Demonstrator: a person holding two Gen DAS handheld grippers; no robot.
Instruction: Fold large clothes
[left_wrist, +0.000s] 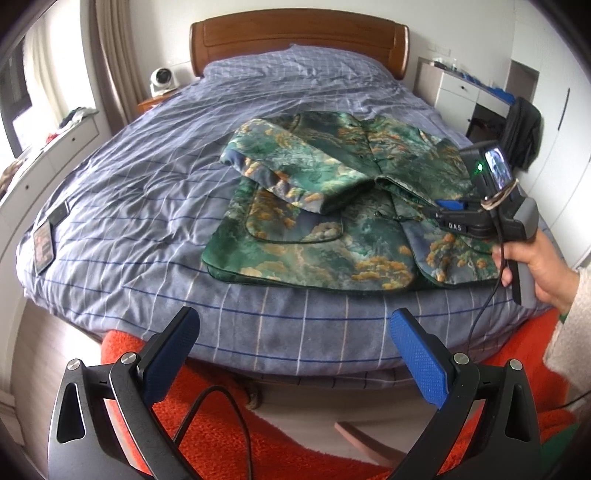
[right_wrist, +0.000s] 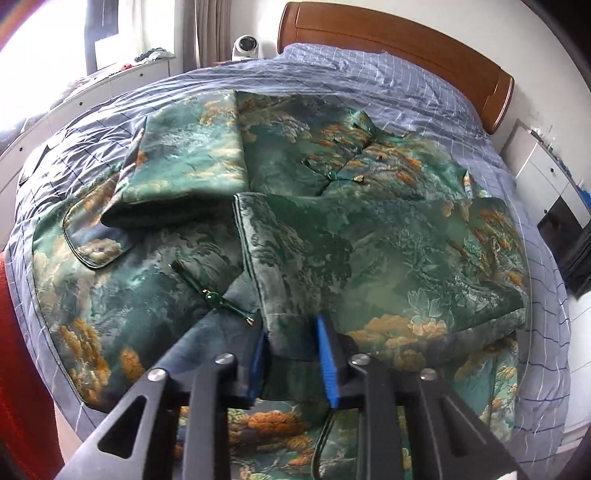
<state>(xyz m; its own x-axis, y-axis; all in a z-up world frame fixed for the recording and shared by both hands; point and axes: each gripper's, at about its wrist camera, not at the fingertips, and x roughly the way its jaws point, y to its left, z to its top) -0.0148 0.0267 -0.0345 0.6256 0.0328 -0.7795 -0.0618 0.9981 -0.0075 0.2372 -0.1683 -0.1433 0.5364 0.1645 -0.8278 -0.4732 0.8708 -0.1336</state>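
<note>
Left side first: my left gripper hangs off the foot of the bed, jaws spread wide, nothing between them, well short of the jacket. It's idle, over an orange rug.

Mid-bed: the green brocade jacket lies flat on the checked blue cover, front up, frog buttons showing. The left sleeve is already folded across the chest. In the right wrist view the right sleeve also lies folded in over the body, so both sleeves look done.

Right side: my right gripper is down at the near edge of the jacket, blue pads clenched on a fold of the fabric at the right sleeve's cuff end. I read that as a firm pinch, not a hover. A person's hand holds its handle.

Progress, my call: roughly halfway. Sleeves in; body folds still to go. The hem hasn't been brought up toward the collar, and the garment is still at near full length. The left gripper would need to grab the other hem corner.
</note>
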